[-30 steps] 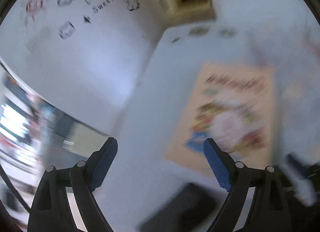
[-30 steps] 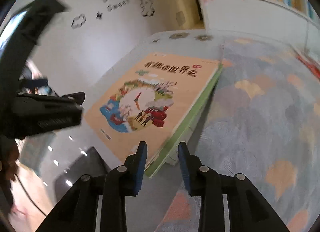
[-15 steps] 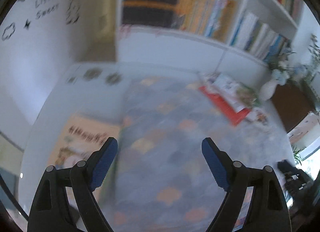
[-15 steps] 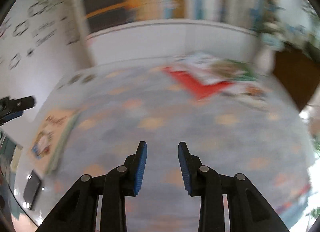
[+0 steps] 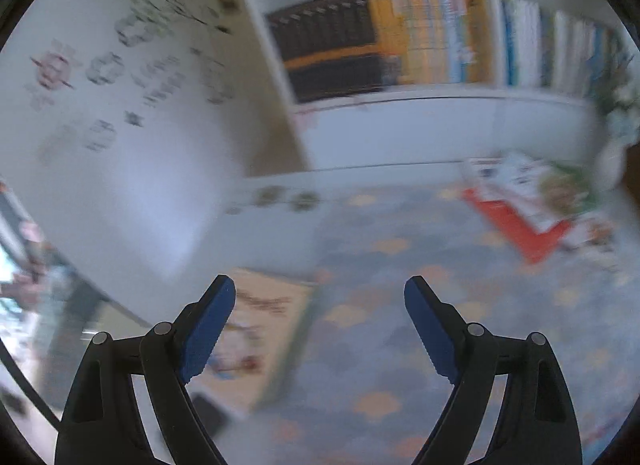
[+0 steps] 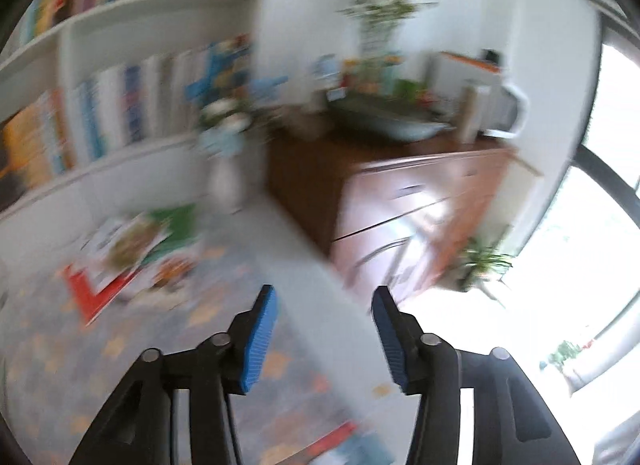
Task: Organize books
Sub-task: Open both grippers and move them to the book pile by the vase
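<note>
While right gripper [image 6: 324, 305] jaws opening, left gripper [image 5: 319, 293] wide, both empty above rug [image 5: 400, 265].

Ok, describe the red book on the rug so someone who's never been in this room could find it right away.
Start at the white bookshelf and look down to the patterned rug in front of it. A loose pile of books lies near the rug's far right corner, by a white vase. The red book is the bottom one, its plain bright red cover sticking out beneath the illustrated ones.
</note>
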The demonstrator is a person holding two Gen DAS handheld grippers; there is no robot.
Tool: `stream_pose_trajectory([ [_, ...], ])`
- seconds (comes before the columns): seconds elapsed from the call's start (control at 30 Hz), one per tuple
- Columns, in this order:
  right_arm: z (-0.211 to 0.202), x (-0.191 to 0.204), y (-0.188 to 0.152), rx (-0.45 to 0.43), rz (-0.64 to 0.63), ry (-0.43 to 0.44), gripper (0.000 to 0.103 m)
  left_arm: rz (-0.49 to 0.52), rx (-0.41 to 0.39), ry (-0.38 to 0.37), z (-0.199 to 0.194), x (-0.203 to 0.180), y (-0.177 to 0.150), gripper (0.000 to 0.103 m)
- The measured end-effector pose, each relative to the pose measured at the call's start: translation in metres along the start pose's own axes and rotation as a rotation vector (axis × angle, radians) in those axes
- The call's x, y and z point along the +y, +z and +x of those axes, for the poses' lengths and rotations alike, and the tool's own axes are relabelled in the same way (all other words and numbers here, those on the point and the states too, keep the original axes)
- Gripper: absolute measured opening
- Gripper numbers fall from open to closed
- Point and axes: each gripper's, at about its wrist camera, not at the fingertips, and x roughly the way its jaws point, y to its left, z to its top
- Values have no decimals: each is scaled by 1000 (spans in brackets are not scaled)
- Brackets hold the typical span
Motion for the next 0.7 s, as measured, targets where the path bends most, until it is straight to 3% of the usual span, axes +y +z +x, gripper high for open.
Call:
stream_pose_trajectory([
  [0.03,3,-14,0,-11,74,-86,54,-10,-5,-4,-3,-2,1,86],
  [0.1,12,-32,2,-55,269,-161,55,-57,-28,-114,-6,-14,13,86],
  [0.2,26,-30,7,-126,555,-69,61,-54,-43,-161,2,-55,33,86],
  [0.27,35,-3,11,-219,562,-78,77,-74,-35,-172,15,-85,38,86],
  [0.33,52,45,19,-262,471,-130,79,-96,10,-253,34,-127,39,86],
  [0.37,63,72,21,-254,418,-101,79,-101,43,-299,47,-154,40,86],
  [0.47,88,132,19,-209,339,59,79,-111,51,-327,69,-206,41,86],
  [0.6,137,225,8,-54,213,478,79,-94,45,-312,104,-258,34,86],
  [0.7,161,281,-12,-4,79,586,78,-93,79,-347,137,-275,26,86],
])
